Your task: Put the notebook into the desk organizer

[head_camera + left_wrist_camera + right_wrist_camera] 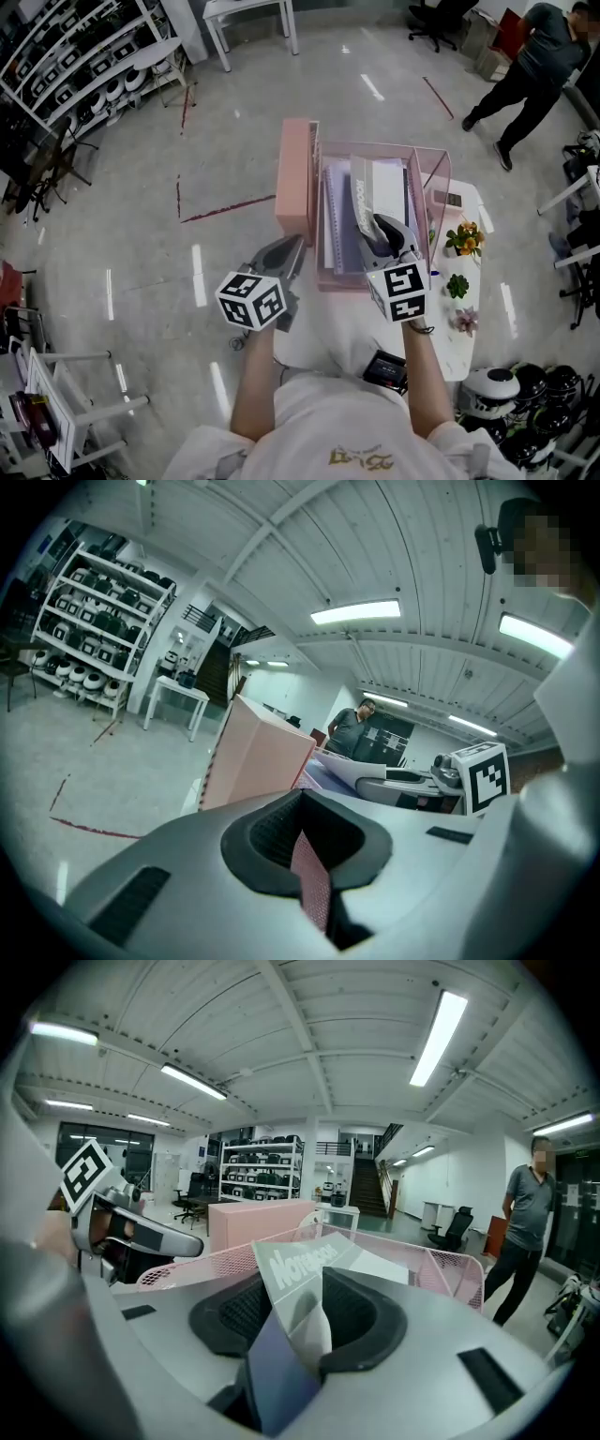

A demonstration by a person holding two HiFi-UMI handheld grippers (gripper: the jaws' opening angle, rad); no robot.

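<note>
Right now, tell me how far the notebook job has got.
Done: the grey softcover notebook sits inside the pink mesh desk organizer. In hand: the left gripper pinches the organizer's edge, and the right gripper has its fingers apart around the notebook. Left: pull the right gripper clear.

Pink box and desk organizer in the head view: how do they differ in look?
The pink box has solid, opaque walls; the desk organizer has mesh walls. The box is narrow; the organizer is much wider. The organizer shows notebooks inside; the box's inside is hidden. Both are pink and stand side by side.
</note>
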